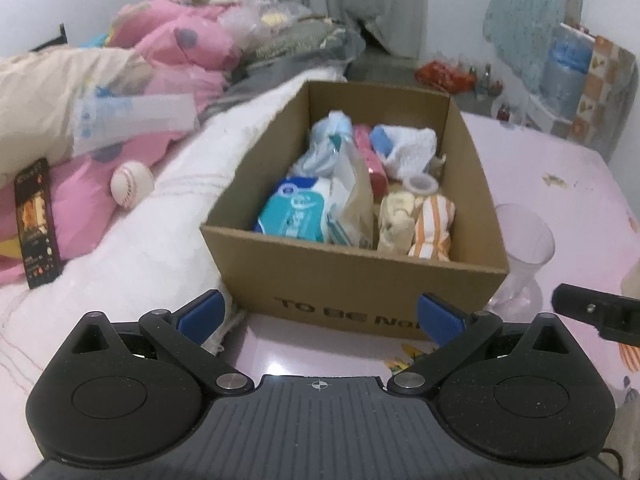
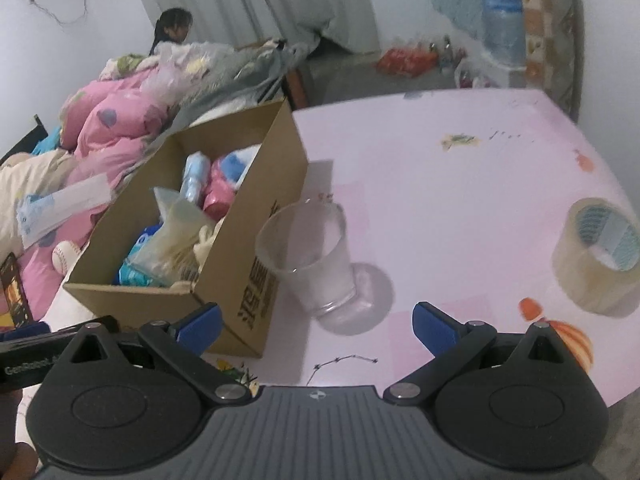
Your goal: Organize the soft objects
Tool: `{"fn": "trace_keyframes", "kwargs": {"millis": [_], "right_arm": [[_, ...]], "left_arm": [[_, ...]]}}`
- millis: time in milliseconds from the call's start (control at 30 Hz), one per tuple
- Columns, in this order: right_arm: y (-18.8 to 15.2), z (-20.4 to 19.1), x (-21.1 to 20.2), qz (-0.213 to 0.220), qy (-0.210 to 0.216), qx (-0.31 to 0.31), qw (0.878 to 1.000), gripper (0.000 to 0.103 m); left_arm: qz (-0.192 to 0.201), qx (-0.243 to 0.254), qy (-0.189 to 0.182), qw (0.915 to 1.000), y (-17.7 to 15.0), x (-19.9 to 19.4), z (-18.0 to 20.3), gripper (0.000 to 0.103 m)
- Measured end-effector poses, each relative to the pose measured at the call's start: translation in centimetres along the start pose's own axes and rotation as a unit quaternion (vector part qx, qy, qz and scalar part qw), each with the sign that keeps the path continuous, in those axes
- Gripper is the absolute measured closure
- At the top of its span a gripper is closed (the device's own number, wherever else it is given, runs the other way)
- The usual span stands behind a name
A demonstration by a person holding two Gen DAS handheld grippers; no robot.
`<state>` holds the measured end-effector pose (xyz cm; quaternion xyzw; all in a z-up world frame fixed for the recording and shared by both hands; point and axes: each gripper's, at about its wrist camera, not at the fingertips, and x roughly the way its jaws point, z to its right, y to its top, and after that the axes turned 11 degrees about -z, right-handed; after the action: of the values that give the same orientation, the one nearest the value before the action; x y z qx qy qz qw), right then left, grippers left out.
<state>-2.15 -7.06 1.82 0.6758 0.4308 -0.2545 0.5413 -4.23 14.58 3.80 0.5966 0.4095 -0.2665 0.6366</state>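
A brown cardboard box [image 1: 352, 280] stands on the pink table, filled with soft packs: a blue tissue pack [image 1: 294, 212], a pink pack [image 1: 370, 156], a white cloth [image 1: 412, 148] and an orange-striped cloth [image 1: 434, 224]. My left gripper [image 1: 320, 316] is open and empty just in front of the box's near wall. The same box [image 2: 240, 216] shows at the left in the right wrist view. My right gripper [image 2: 316, 324] is open and empty over the table, just short of a clear plastic cup [image 2: 308, 256].
A tape roll [image 2: 596, 252] lies at the table's right. The cup [image 1: 524, 248] stands right of the box. A white pillow [image 1: 152, 232], a baseball [image 1: 132, 184], a dark packet [image 1: 38, 224] and pink bedding [image 1: 176, 48] lie left. A person [image 2: 174, 26] sits at the back.
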Motion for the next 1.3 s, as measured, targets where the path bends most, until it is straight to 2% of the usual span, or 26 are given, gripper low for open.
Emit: {"fn": "trace_keyframes", "kwargs": {"millis": [200, 433, 1067, 1300], "right_arm": [[0.5, -1.6, 1.1, -0.028, 0.009, -0.031, 0.999, 0.056], [0.3, -3.7, 1.4, -0.031, 0.010, -0.063, 0.997, 0.055], [1.0, -5.3, 2.4, -0.039, -0.010, -0.067, 0.997, 0.055], [1.0, -5.6, 3.0, -0.052, -0.011, -0.061, 0.997, 0.055]], "left_arm": [[-0.017, 0.002, 0.001, 0.9999, 0.2, 0.7, -0.3, 0.000], [-0.024, 0.017, 0.015, 0.9995, 0.6, 0.8, -0.6, 0.000], [-0.038, 0.004, 0.003, 0.9993, 0.9, 2.0, -2.8, 0.000], [-0.039, 0.004, 0.013, 0.9991, 1.0, 2.2, -3.0, 0.000]]}}
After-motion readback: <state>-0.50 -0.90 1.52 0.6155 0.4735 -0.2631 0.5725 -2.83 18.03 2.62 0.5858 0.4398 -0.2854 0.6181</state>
